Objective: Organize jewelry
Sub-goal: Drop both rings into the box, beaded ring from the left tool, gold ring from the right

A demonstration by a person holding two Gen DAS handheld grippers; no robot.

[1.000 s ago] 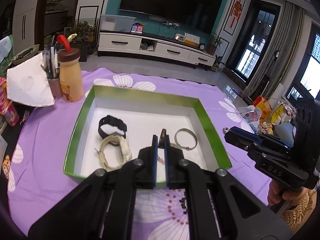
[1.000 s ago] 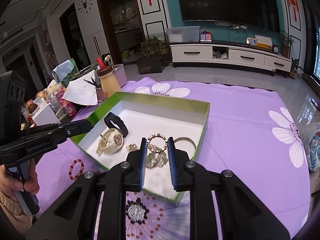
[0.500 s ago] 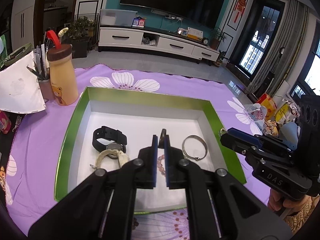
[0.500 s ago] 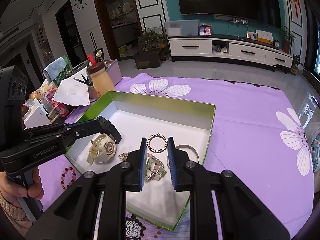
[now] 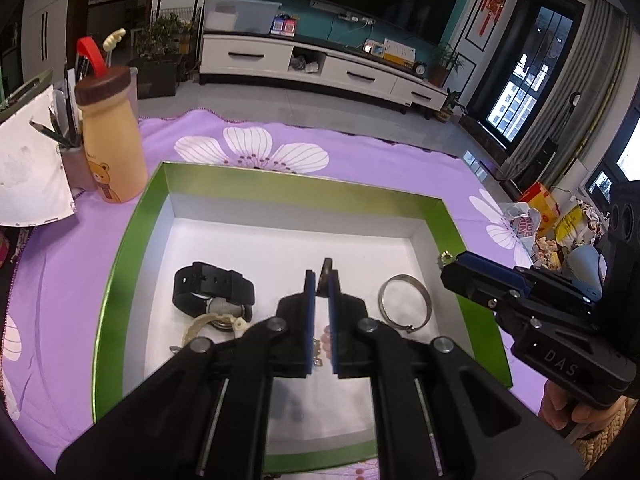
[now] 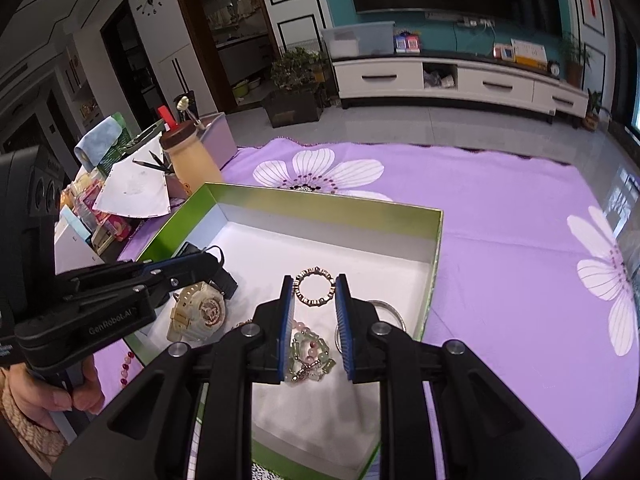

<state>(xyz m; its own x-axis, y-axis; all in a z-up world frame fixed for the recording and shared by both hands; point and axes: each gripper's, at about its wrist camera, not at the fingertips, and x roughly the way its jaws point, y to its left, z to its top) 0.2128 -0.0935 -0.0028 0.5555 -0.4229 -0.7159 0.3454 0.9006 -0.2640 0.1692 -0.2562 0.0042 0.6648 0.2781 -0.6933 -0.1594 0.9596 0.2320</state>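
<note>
Jewelry lies mostly in the near half of the box. A tangle of pink and green beads sits nearest, under the right gripper. A red bead bracelet lies outside on the cloth, near left.

The right gripper is closed part-way on a metal bead ring, its pads pressing the ring's left and right sides above the box floor. The ring faces the camera as a full circle, so its opening looks along the fingers. It has no long axis.

The left gripper is fully closed, pinching a thin dark piece at its tips. I cannot tell what it is. It shows edge-on, its flat running near to far, its long axis rising from the tips.

Further in, a cream watch and a black watch lie left, and a silver bangle lies right.

What could go wrong, as I judge it:
- The ring is squeezed across its width only. If its beads flex, it may buckle or spring out.
- Released here, it would likely fall onto the bead tangle and snag.
- The thin piece has only a tip grip and could pivot or slip.
- Both grippers work close over one box, so they might knock each other or the watches.
- The red bracelet could be overlooked.
</note>
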